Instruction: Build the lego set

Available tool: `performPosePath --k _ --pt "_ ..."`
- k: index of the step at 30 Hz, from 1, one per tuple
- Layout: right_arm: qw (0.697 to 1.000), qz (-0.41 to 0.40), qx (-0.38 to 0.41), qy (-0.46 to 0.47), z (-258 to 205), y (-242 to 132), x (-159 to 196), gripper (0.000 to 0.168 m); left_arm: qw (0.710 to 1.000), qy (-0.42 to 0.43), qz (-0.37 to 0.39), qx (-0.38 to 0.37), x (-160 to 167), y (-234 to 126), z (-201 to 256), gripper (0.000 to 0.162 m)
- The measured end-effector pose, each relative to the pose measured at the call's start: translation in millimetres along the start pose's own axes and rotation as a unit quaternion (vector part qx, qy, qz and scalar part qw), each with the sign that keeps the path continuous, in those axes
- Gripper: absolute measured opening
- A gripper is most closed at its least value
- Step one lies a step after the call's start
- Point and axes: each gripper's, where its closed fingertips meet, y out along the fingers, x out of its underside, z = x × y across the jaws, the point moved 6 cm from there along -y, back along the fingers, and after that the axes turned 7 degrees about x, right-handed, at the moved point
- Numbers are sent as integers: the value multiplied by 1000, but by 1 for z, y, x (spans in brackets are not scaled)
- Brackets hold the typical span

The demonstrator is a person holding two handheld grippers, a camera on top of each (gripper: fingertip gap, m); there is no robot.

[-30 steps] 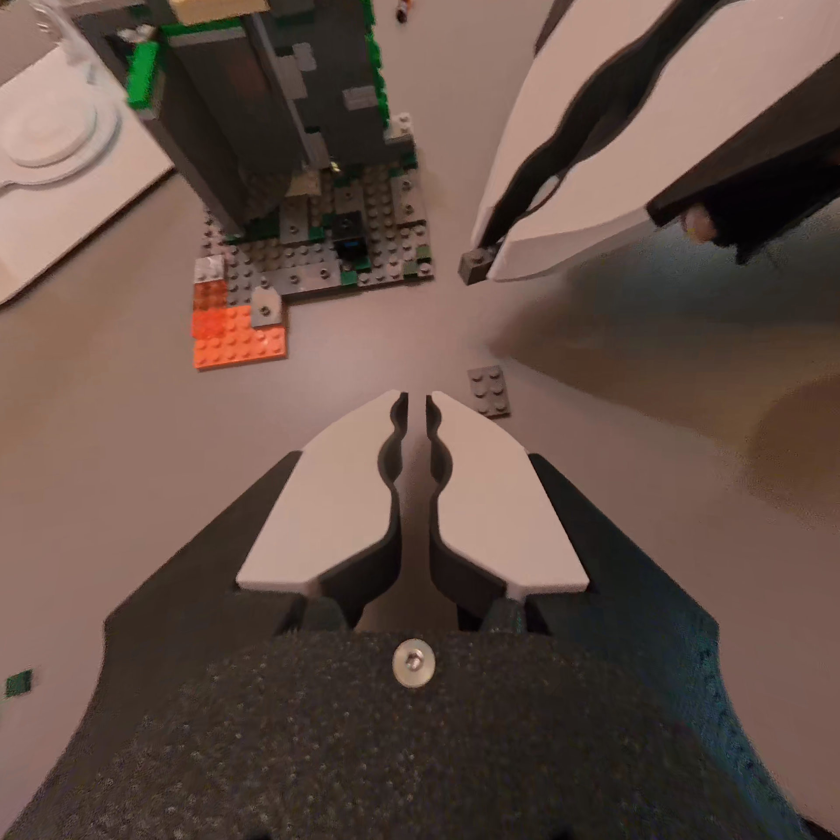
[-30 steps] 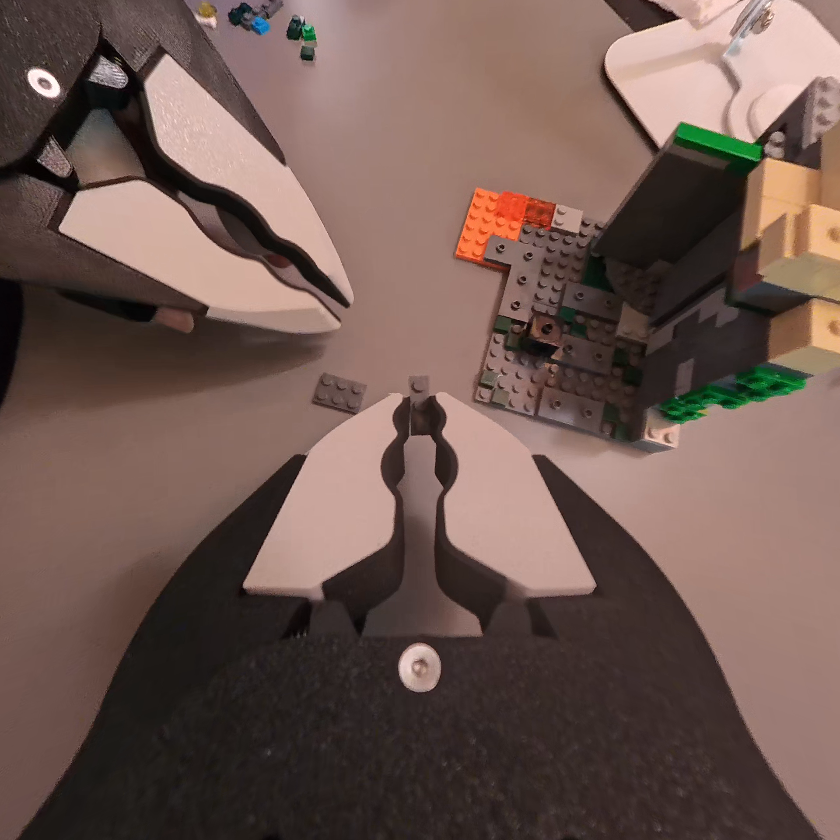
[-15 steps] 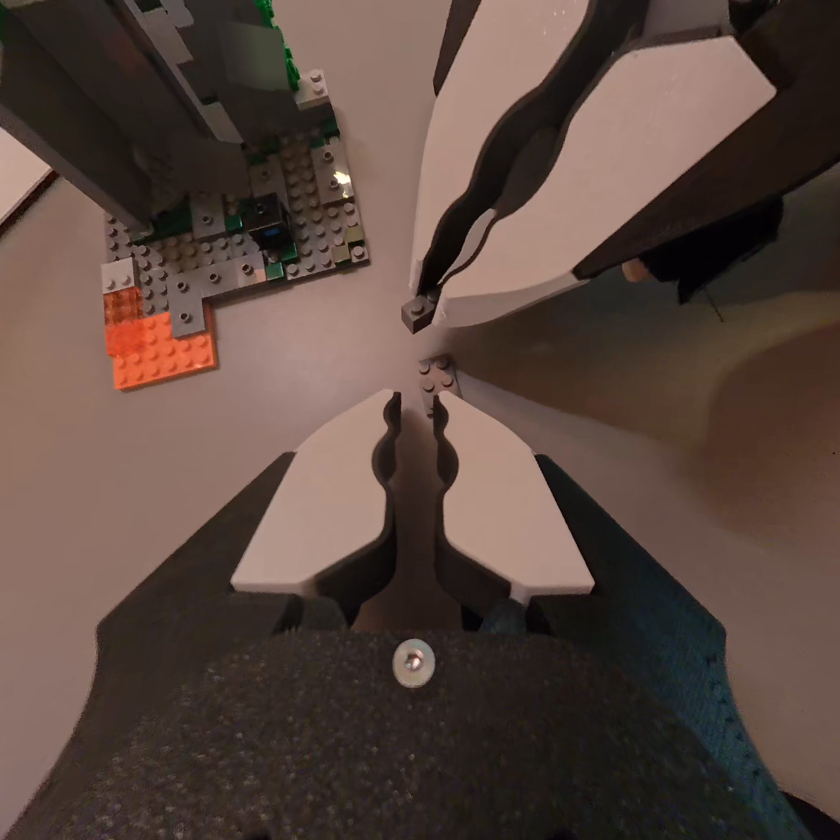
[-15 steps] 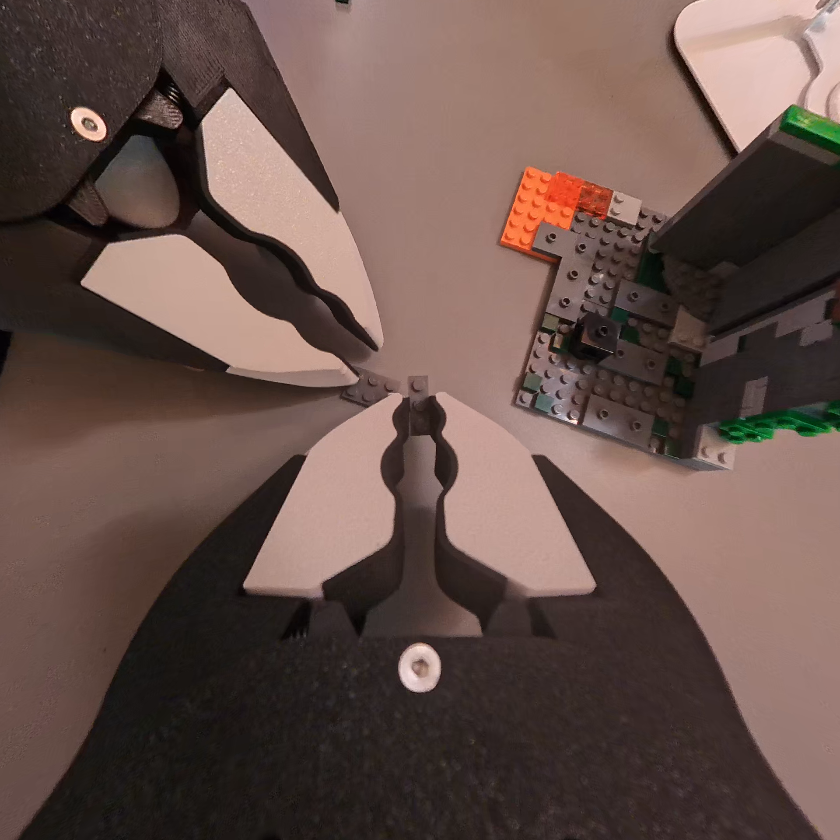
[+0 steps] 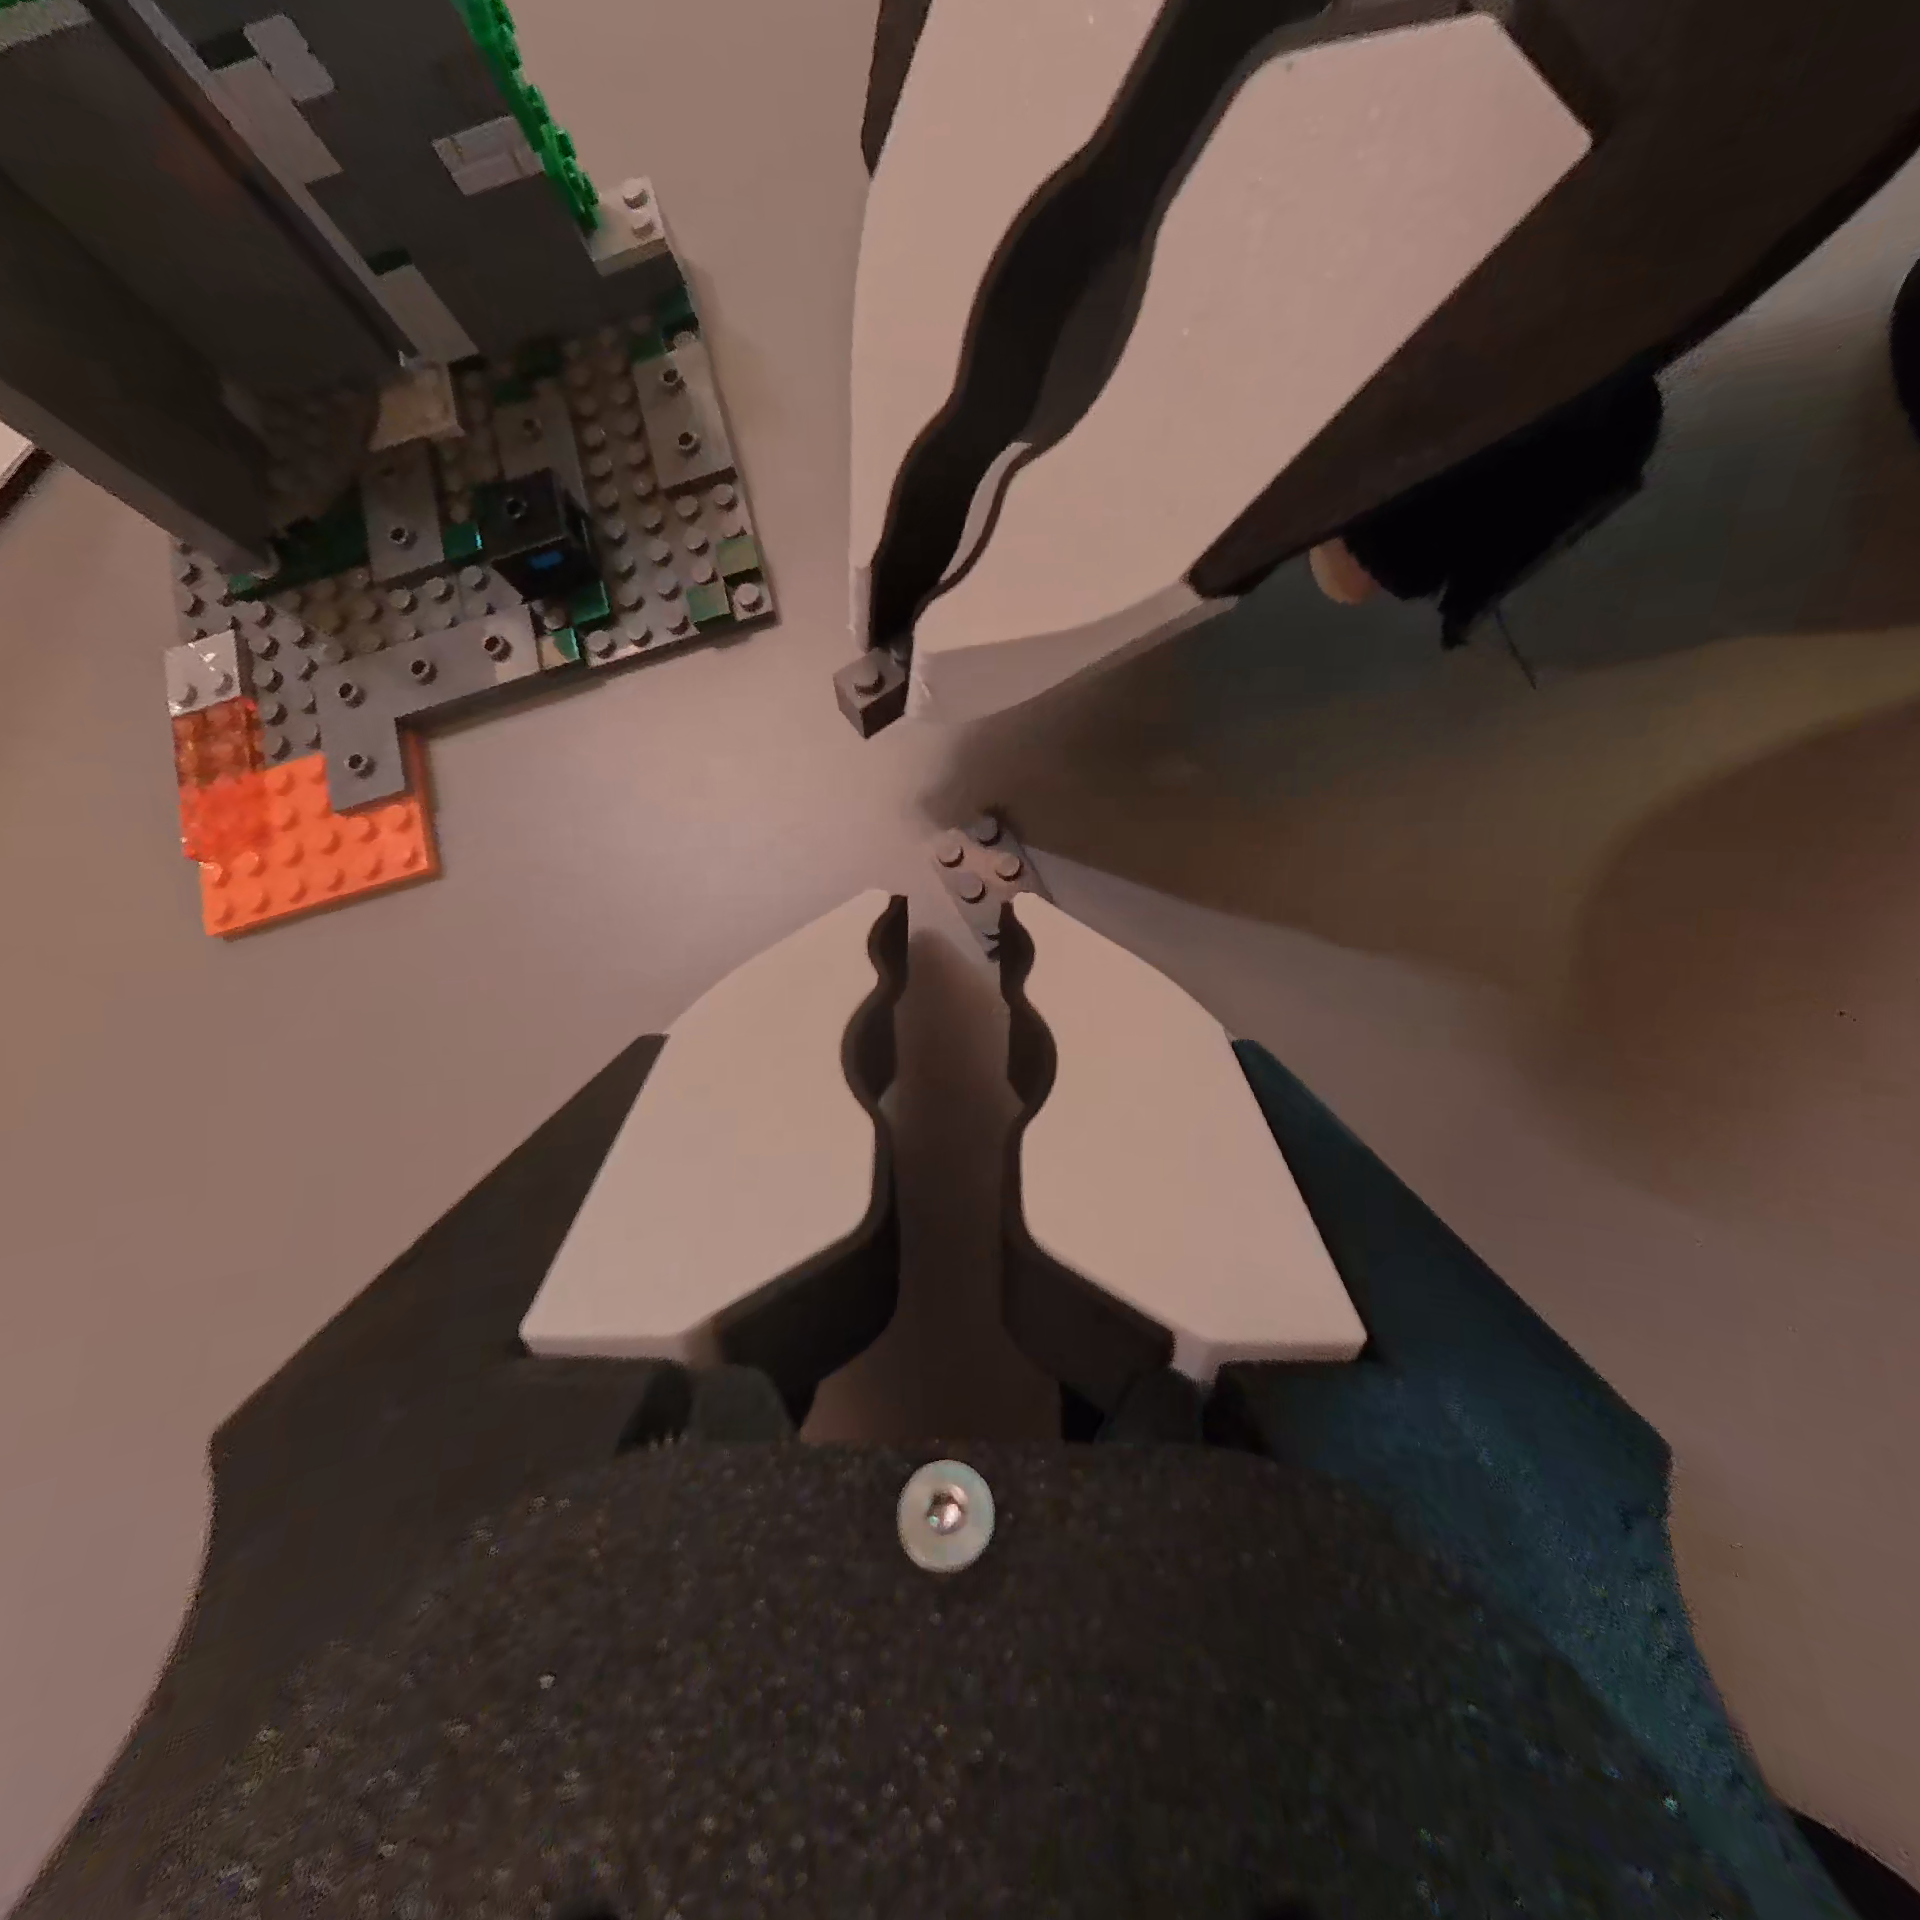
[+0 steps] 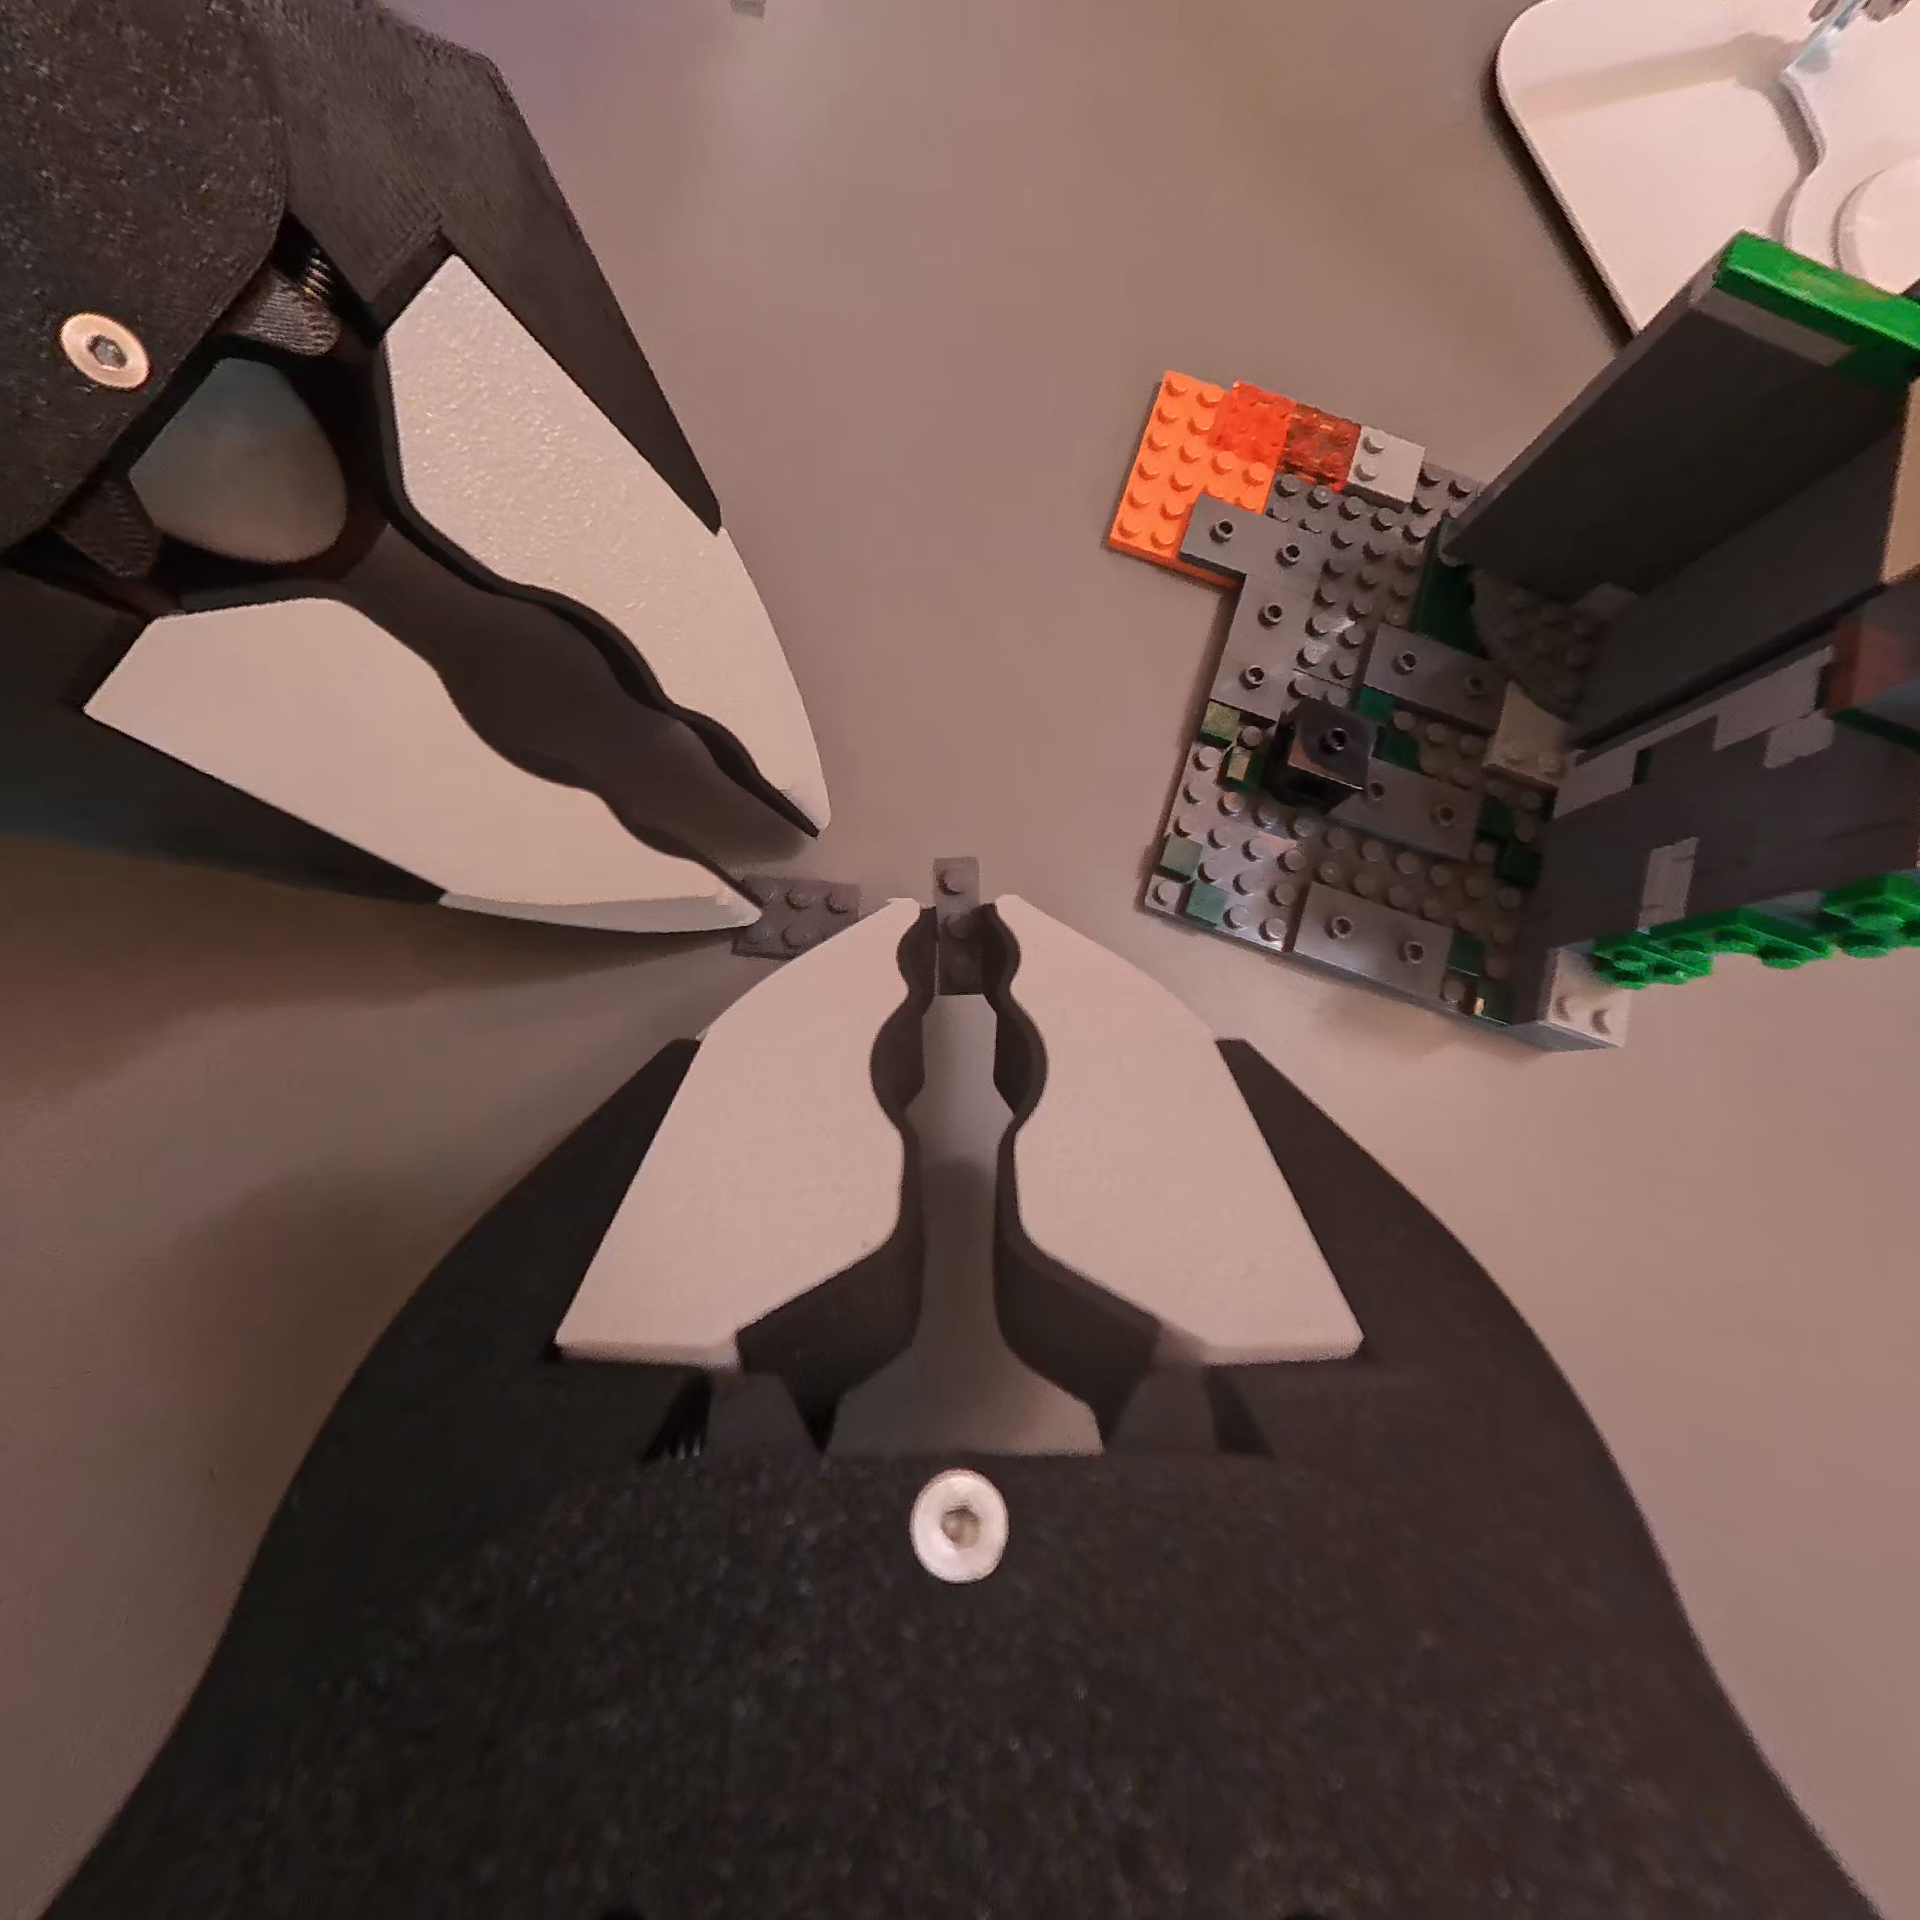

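Note:
My right gripper [image 6: 956,912] is shut on a narrow dark grey brick [image 6: 956,920], held just above the table. In the left wrist view it [image 5: 890,652] comes in from the top right with the brick [image 5: 871,698] at its tips. My left gripper [image 5: 954,909] is slightly open and empty. A small dark grey plate [image 5: 979,871] lies flat on the table at its right fingertip [image 5: 1023,940]. In the right wrist view the left gripper [image 6: 784,873] reaches in from the left, its lower tip touching the plate [image 6: 800,906]. The two grippers' tips are close together.
The lego build [image 5: 468,623] stands to the left in the left wrist view: a grey studded base with an orange corner [image 5: 312,852] and a tall dark grey wall with green trim. It shows at the right in the right wrist view [image 6: 1351,779]. A white stand [image 6: 1662,156] lies beyond it. Spacing between my two grippers at the tips: around 4 cm.
My left gripper has moved forward to the loose grey plate and its jaws have opened a little. My right gripper, still holding its brick, has come closer to the left one.

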Motion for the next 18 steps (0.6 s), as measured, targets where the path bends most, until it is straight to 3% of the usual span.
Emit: performPosePath --k 13,18 --pt "1000 -8 -11 6 -10 5 0 7 999 -28 24 -14 2 -12 -13 14" --pt "1000 -18 -20 6 -16 9 1 8 1000 -22 -5 -18 9 -9 -15 13"
